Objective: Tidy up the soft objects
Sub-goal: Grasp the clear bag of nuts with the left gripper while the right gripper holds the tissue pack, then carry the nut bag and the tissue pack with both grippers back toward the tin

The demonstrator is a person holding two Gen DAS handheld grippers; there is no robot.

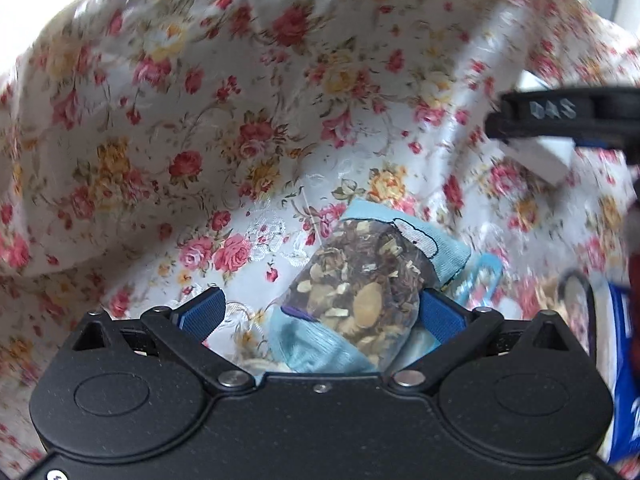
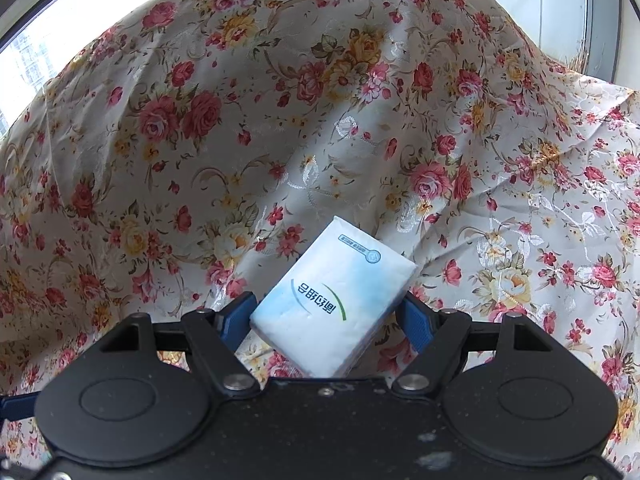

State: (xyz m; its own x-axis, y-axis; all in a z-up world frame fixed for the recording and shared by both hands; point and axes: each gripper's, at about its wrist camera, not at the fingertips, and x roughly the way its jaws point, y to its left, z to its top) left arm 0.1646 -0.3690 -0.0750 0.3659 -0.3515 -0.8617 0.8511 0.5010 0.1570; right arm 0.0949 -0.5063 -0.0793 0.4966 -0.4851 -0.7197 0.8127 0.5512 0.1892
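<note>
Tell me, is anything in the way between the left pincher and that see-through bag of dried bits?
Nothing visible is. The clear bag of dried bits already sits between the open left gripper's blue fingers, lying on a light blue cloth over the flowered fabric. Only the right finger looks close to touching it.

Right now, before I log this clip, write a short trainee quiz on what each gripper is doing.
1. True or false: the right gripper holds a white and pale blue tissue pack between its blue fingers.
2. What lies between the open fingers of the left gripper? A) a clear pouch of dried herbs B) a metal spoon C) a glass cup
3. Fill in: the herb pouch rests on a light ____ cloth item lying on the floral fabric.

Key: 1 true; 2 A; 3 blue.
</note>
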